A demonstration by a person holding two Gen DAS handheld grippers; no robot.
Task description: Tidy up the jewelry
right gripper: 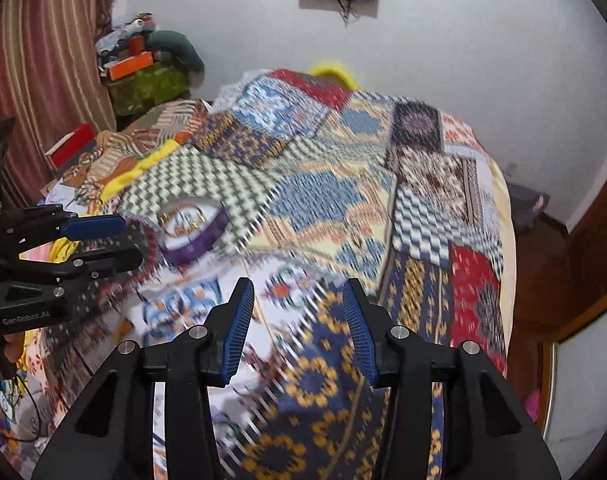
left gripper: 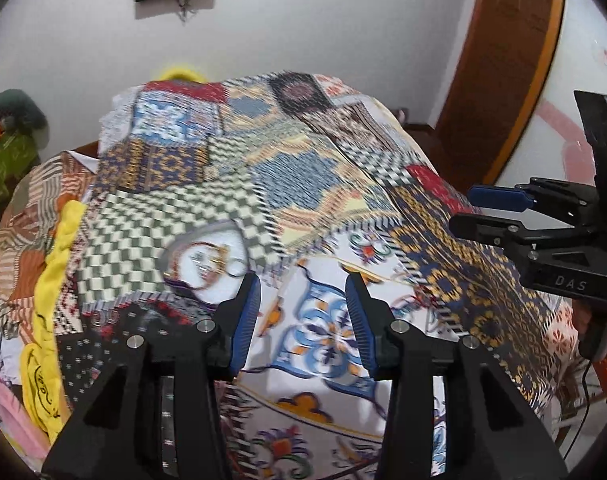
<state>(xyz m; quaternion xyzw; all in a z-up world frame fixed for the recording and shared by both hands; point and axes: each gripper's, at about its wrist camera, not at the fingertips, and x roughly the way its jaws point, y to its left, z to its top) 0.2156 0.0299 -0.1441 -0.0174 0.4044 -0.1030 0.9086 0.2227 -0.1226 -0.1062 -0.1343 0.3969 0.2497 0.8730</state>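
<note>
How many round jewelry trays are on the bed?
1: the round tray sits on the patterned bedspread, just ahead of the left hand-held gripper. Others may be hidden.

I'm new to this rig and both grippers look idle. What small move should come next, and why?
Probably ease the left gripper forward and left toward the round jewelry box. Its fingers are open and empty, the box lies just ahead-left on the patterned bedspread, and the right gripper is farther off.
</note>
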